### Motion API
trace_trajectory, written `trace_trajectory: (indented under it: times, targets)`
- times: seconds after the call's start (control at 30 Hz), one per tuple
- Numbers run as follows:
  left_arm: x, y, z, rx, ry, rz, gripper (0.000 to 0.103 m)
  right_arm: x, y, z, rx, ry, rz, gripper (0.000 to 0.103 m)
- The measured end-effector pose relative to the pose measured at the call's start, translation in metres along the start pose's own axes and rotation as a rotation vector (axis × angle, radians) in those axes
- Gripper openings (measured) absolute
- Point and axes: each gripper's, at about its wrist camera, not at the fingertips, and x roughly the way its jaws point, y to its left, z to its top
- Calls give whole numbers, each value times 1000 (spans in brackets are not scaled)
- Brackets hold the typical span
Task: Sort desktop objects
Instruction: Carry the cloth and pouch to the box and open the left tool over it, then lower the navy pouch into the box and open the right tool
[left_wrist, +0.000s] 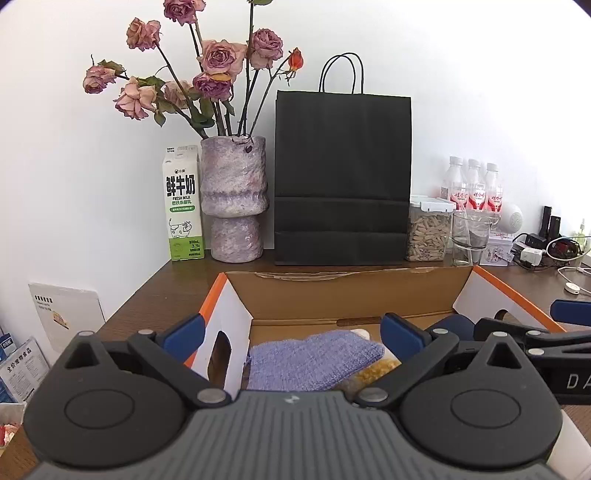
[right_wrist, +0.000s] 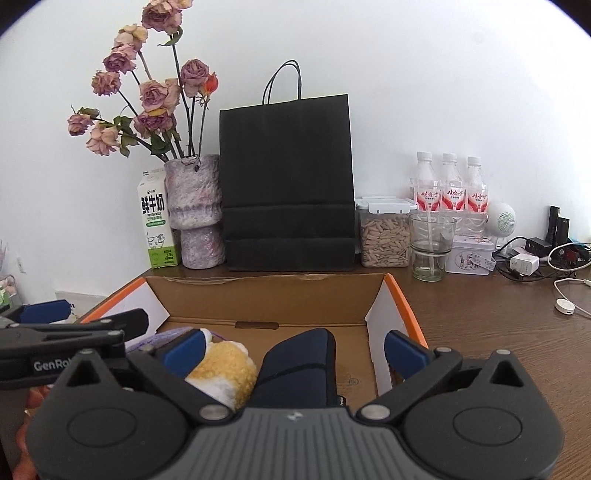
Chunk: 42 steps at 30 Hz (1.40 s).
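Note:
An open cardboard box (left_wrist: 343, 295) with orange edges sits on the brown desk right in front of both grippers. In the left wrist view a purple knitted cloth (left_wrist: 314, 362) lies inside it, below and between the blue pads of my left gripper (left_wrist: 291, 332), which is open and holds nothing. In the right wrist view a dark navy pouch (right_wrist: 295, 369) and a yellow-and-white plush (right_wrist: 225, 373) lie in the box (right_wrist: 266, 299). My right gripper (right_wrist: 295, 352) stands open over the pouch, its pads apart from it. Each gripper shows at the edge of the other's view.
Along the wall stand a milk carton (left_wrist: 183, 206), a vase of dried roses (left_wrist: 234, 199), a black paper bag (left_wrist: 341, 177), a jar of seeds (right_wrist: 384, 236), a glass (right_wrist: 430, 247), three bottles (right_wrist: 448, 184) and a tin (right_wrist: 469, 256). Chargers and cables (right_wrist: 535, 258) lie at right.

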Motion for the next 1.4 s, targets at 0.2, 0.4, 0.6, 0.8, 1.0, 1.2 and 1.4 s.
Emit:
trace_trajectory:
  times: [0.2, 0.4, 0.6, 0.8, 1.0, 1.2, 1.4]
  targets:
    - [-7, 3, -3, -15, -24, 2, 103, -14, -4, -2, 26, -47, 5, 103]
    - [-9, 6, -7, -25, -32, 11, 103, -22, -4, -5, 14, -65, 10, 103]
    - [-22, 7, -9, -28, -80, 24, 103, -28, -6, -9, 4, -77, 9, 103]
    - [-45, 13, -12, -50, -178, 33, 103, -37, -7, -12, 0, -98, 13, 103]
    - [-60, 18, -20, -54, -196, 51, 103, -51, -6, -19, -18, -138, 10, 103]
    - [-71, 24, -29, -55, -193, 90, 103, -67, -10, -31, -16, -165, -1, 103]
    - [-84, 31, -42, -54, -165, 110, 103, -92, -8, -47, -31, -213, 8, 103]
